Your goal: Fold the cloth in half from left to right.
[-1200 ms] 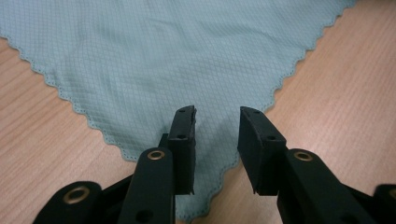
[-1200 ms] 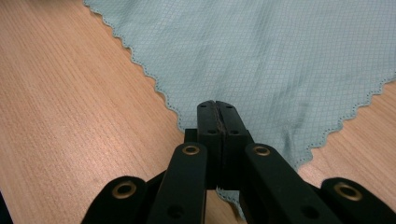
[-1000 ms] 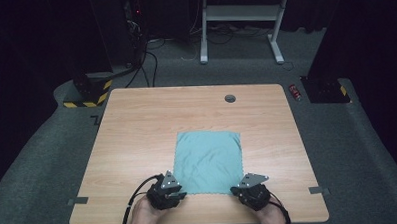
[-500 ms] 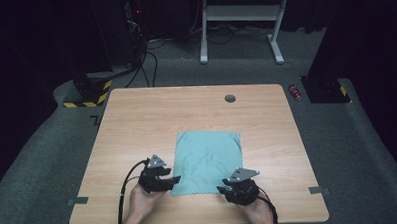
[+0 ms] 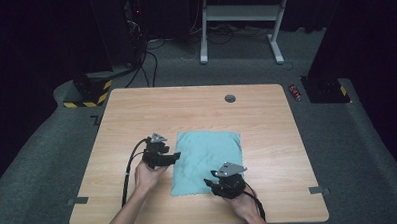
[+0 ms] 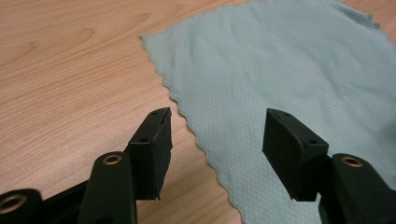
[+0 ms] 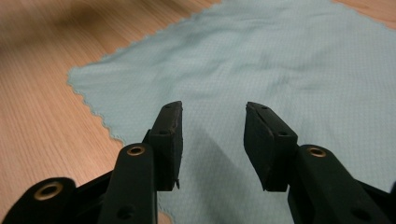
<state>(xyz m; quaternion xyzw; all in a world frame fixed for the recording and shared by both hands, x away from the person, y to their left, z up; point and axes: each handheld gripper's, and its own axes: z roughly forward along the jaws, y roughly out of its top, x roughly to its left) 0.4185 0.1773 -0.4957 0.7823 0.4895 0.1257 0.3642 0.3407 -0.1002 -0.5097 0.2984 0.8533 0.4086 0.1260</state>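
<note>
A teal cloth (image 5: 208,154) lies flat on the wooden table (image 5: 136,114), towards its near side. My left gripper (image 5: 177,155) is at the cloth's left edge and points right. In the left gripper view that gripper (image 6: 217,126) is open, and the scalloped edge of the cloth (image 6: 289,70) runs under the gap. My right gripper (image 5: 208,182) hovers over the cloth's near part and points left. In the right gripper view it (image 7: 213,116) is open above the cloth (image 7: 261,60). Both pairs of jaws have just been opening, with nothing gripped between them.
A dark round grommet (image 5: 230,98) sits in the table's far middle. Small tape strips (image 5: 78,200) mark the near corners. On the floor beyond are a red can (image 5: 296,92), a black-and-yellow striped base (image 5: 88,93), cables and a white desk frame (image 5: 240,13).
Both grippers have left the cloth's near corners and opened. The left one moved farther along the left edge; the right one moved left over the cloth's near part. The cloth stayed flat.
</note>
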